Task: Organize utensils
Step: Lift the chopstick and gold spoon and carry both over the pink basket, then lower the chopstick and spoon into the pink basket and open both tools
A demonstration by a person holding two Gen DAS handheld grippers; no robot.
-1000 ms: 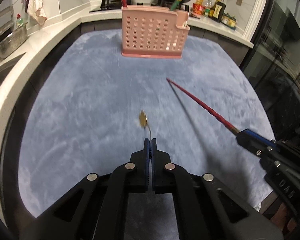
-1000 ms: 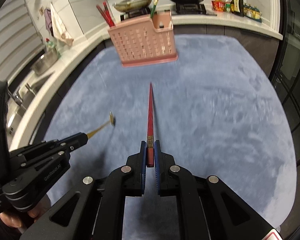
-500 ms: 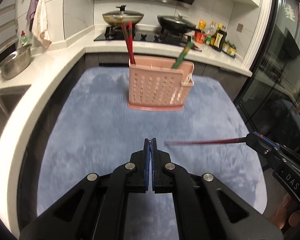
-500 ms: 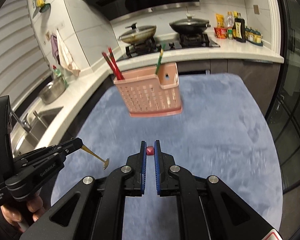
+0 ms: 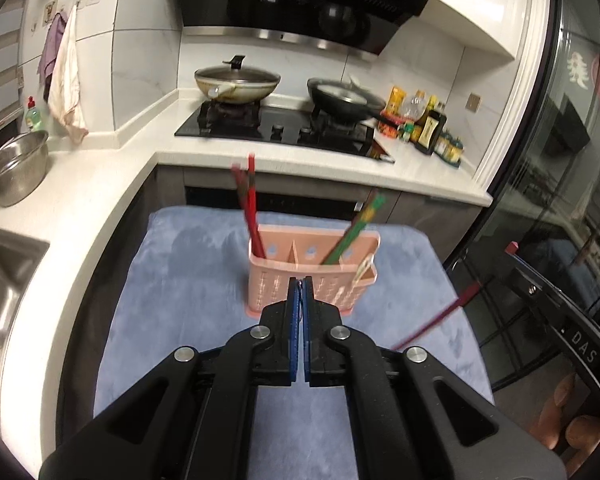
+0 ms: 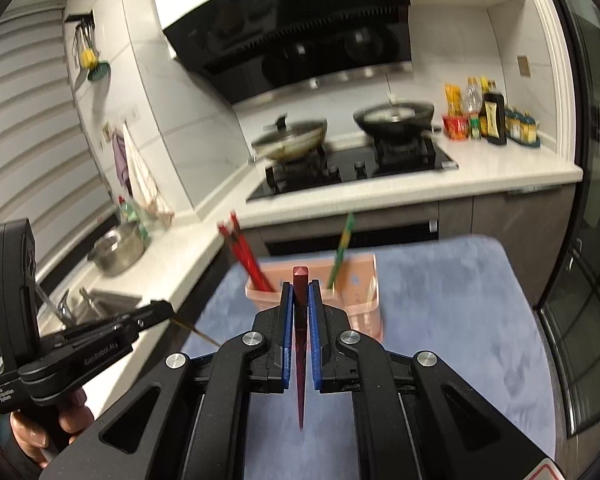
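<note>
Tapered red chopstick (image 6: 300, 344), perforated pink caddy (image 5: 312, 276)

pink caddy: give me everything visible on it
The pink caddy looks like plastic, with perforated walls, dividers and a flared base. It stands upright on the blue mat, below the counter. Red chopsticks lean in its left end, green chopsticks in the right part, and a pale utensil, too blurred to name, in the side pocket. No gripper touches it.
</note>
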